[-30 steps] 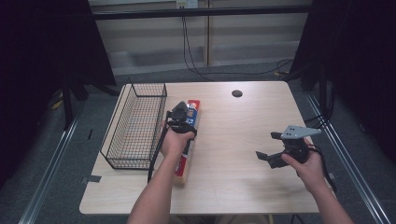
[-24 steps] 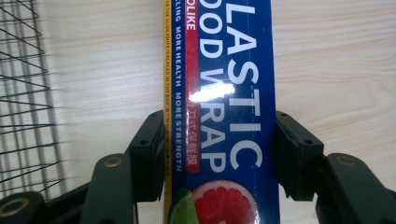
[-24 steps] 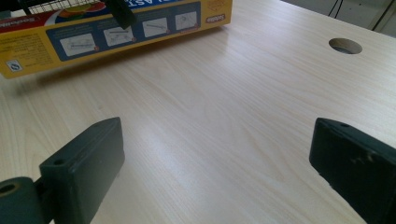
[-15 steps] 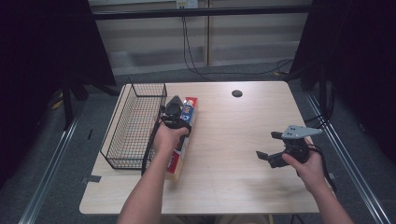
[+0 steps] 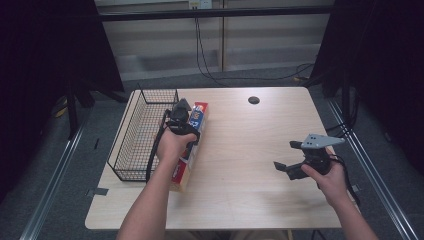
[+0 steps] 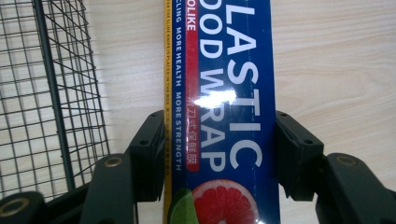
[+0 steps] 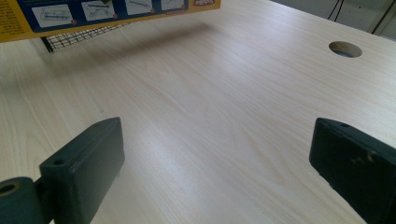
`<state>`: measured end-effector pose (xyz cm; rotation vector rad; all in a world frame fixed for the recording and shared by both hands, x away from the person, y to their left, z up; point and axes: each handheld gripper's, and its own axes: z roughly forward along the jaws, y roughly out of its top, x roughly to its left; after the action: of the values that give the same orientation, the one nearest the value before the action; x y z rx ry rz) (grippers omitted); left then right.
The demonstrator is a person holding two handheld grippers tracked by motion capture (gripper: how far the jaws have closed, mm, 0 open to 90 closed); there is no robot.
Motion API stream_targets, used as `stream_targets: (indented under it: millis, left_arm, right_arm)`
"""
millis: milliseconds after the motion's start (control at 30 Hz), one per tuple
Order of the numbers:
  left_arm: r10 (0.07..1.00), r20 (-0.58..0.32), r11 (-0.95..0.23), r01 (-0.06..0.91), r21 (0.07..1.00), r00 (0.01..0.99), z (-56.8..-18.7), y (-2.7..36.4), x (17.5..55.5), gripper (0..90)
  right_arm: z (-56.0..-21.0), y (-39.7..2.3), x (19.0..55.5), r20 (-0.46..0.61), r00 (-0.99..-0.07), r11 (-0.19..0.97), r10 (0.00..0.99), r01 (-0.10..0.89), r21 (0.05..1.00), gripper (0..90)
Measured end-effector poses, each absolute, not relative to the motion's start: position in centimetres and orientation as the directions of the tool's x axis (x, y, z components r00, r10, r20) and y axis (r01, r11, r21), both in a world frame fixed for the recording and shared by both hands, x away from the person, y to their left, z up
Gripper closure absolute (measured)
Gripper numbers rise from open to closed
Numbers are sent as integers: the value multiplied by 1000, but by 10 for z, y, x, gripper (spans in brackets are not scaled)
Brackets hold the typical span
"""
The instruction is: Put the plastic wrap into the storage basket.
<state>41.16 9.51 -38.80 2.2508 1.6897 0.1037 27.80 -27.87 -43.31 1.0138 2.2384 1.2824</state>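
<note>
A long blue, red and yellow plastic wrap box (image 5: 183,169) lies lengthwise just right of the wire basket (image 5: 145,131). My left gripper (image 5: 188,121) is shut on the box near its far end. In the left gripper view the two black jaws press both long sides of the box (image 6: 224,56), and the gripper (image 6: 219,135) looks straight down on it. In the right gripper view the box (image 7: 93,11) hangs a little above the table with a shadow under it. My right gripper (image 5: 286,156) stands open over bare wood at the right, jaws wide apart (image 7: 219,149).
The black wire basket (image 6: 46,93) stands at the table's left edge, close beside the box. A round cable hole (image 5: 253,100) sits at the back of the table (image 5: 250,190). Bare wood spreads between the two hands.
My left hand has moved forward and slightly left, carrying the box closer to the basket. The right gripper has stayed in place.
</note>
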Motion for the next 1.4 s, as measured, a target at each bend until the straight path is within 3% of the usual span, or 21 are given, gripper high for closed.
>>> stream_targets:
  millis: [1400]
  left_arm:
    - [953, -148, -213, 930, 298, 266, -345, 124, 413, 438]
  right_arm:
    - [-433, -275, 278, 31, -679, 334, 733, 400, 854, 30]
